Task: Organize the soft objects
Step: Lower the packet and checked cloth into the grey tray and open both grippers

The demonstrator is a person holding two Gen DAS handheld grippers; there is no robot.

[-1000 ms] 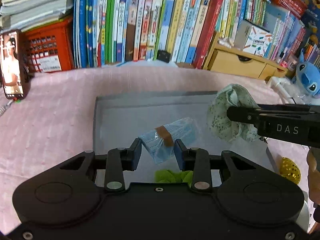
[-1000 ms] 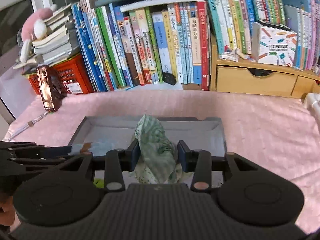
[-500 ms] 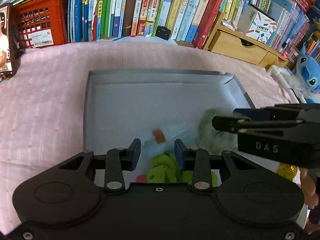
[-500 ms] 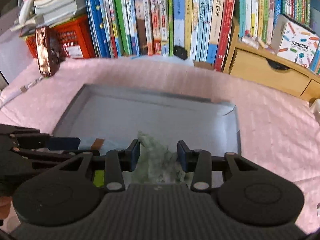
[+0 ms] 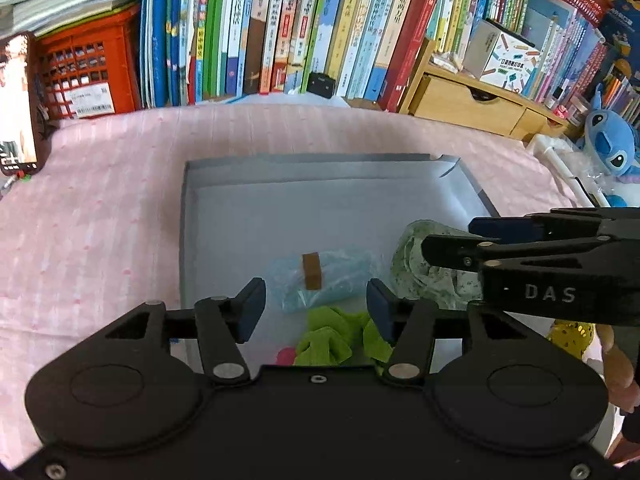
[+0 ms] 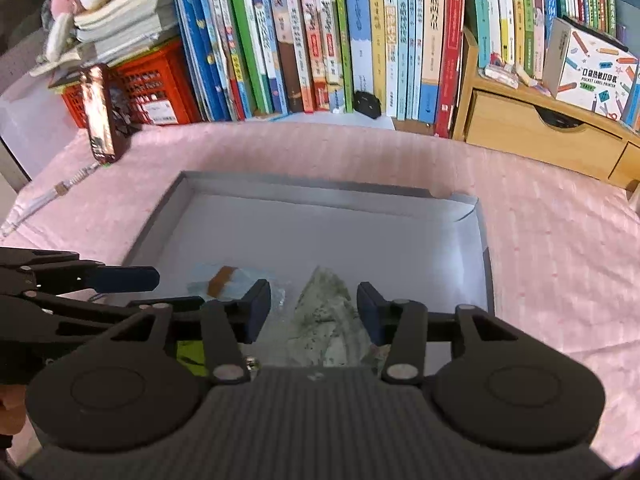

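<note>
Releasing is the step in hand: the left gripper [image 5: 316,306] is just opening off the blue pack [image 5: 320,280], lying at the tray's [image 5: 192,216] six o'clock; the right gripper [image 6: 314,308] is opening off the green cloth [image 6: 326,312] at five. Next, I judge: lifting clear, fetching remaining items

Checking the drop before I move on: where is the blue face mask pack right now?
In the left wrist view it lies inside the grey tray, near its front, ahead of the open left gripper: blue mask pack, green cloth below, floral cloth right.

The shallow grey cardboard tray [image 5: 188,216] lies bare across its upper half; lower frame, crumpled soft items crowd it.
</note>
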